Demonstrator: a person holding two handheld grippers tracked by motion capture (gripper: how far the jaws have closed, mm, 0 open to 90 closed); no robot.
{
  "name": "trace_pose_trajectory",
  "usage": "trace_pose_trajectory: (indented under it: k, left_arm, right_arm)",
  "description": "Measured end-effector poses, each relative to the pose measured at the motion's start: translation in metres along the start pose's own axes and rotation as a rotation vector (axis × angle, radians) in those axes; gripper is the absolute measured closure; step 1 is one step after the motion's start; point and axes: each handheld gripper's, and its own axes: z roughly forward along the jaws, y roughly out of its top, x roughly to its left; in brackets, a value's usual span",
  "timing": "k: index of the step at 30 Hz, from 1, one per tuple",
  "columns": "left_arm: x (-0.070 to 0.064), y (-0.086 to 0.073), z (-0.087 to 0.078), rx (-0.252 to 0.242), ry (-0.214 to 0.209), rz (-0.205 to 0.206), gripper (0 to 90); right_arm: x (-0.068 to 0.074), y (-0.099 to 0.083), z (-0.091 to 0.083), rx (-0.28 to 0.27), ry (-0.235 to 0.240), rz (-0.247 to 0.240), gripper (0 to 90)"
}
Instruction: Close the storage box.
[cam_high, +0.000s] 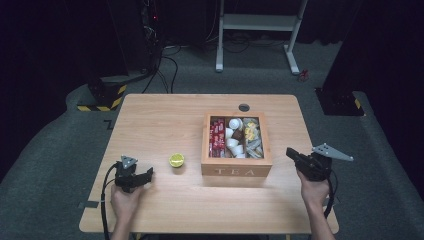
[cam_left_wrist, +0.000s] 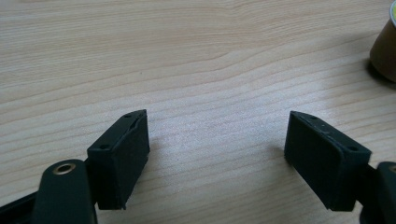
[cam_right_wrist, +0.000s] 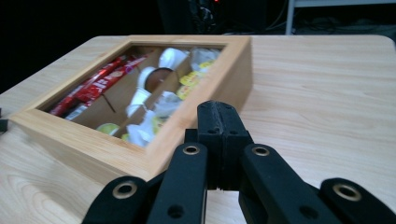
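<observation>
The left gripper (cam_high: 148, 175) is held left of the wooden tea box (cam_high: 236, 170), above bare table (cam_high: 160, 115), with its jaws spread wide and empty. A small yellow-lidded capsule (cam_high: 176, 160) is seen between this gripper and the box, near the box's front left corner. The right gripper (cam_high: 291, 152) is held just right of the box, its jaws pressed together on nothing.

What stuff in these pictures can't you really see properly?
- Small capsule, left gripper view: cut off by the right edge.
- Tea box contents, right gripper view: blurred, partly hidden by the box's frame and the shut right tool.
- Red packets, high view: print too small to read.
</observation>
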Motion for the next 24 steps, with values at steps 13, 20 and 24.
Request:
trace_pose_trajectory:
  k: [13, 20, 24]
  left_arm:
    - [0.000, 0.000, 0.000, 0.000, 0.000, 0.001, 22.6]
    - [0.000, 0.000, 0.000, 0.000, 0.000, 0.001, 22.6]
    - [0.000, 0.000, 0.000, 0.000, -0.001, 0.001, 22.6]
  right_arm:
    - [-0.021, -0.018, -0.005, 0.026, -0.047, 0.028, 89.7]
    - [-0.028, -0.028, 0.001, 0.054, -0.064, 0.039, 89.6]
    - [-0.028, -0.032, 0.005, 0.076, -0.080, 0.035, 89.4]
